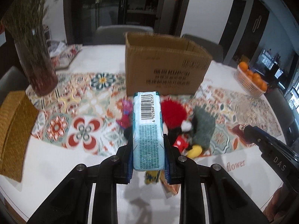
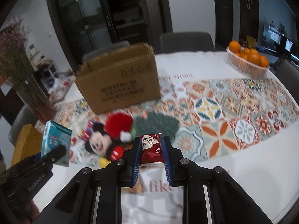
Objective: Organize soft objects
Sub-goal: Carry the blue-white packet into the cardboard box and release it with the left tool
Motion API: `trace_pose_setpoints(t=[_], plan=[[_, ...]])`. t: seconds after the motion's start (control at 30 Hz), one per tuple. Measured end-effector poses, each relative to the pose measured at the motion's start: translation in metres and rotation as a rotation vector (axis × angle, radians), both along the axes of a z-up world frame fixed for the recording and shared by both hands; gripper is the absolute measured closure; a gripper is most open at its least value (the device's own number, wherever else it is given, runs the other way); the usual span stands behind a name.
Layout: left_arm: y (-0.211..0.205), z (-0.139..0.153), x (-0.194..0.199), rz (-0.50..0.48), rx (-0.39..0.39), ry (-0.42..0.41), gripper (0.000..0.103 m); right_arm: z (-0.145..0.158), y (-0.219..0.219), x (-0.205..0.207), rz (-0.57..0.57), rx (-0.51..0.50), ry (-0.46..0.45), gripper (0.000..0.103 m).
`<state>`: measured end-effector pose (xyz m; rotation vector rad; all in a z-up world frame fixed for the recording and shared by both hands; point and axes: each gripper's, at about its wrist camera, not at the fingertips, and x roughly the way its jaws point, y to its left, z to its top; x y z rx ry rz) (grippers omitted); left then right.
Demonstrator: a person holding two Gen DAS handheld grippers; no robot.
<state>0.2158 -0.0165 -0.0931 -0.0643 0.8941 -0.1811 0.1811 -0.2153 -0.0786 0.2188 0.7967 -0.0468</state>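
My left gripper (image 1: 148,140) is shut on a light blue tissue pack (image 1: 148,128) with a barcode, held above the table; the pack also shows in the right wrist view (image 2: 55,142). My right gripper (image 2: 151,145) is shut on a small red snack packet (image 2: 151,149). An open cardboard box (image 1: 164,65) stands behind on the patterned runner; it also shows in the right wrist view (image 2: 119,80). In front of it lie a Mickey plush (image 2: 101,143), a red fluffy toy (image 2: 118,124) and a dark green soft piece (image 2: 157,124).
A vase of dried flowers (image 1: 35,56) stands at the left, a yellow woven mat (image 1: 13,134) beside it. A basket of oranges (image 2: 248,61) sits at the far right. Chairs stand behind the table. The right gripper shows in the left wrist view (image 1: 243,130).
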Motion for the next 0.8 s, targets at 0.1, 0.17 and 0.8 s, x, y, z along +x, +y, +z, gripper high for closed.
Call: trace_pose_setpoints(t=[0.1, 0.17, 0.8], plan=[[0.002, 0.017, 0.007, -0.011, -0.008, -0.042, 0.077, 0.016, 0.004, 0.003, 0.008, 0.0, -0.061, 0.079], [0.004, 0.025, 0.013, -0.02, -0.024, -0.051, 0.077, 0.026, 0.007, 0.007, 0.018, 0.003, -0.102, 0.079], [0.001, 0.07, 0.105, -0.066, -0.058, -0.122, 0.077, 0.082, 0.017, 0.087, 0.073, 0.02, -0.289, 0.09]])
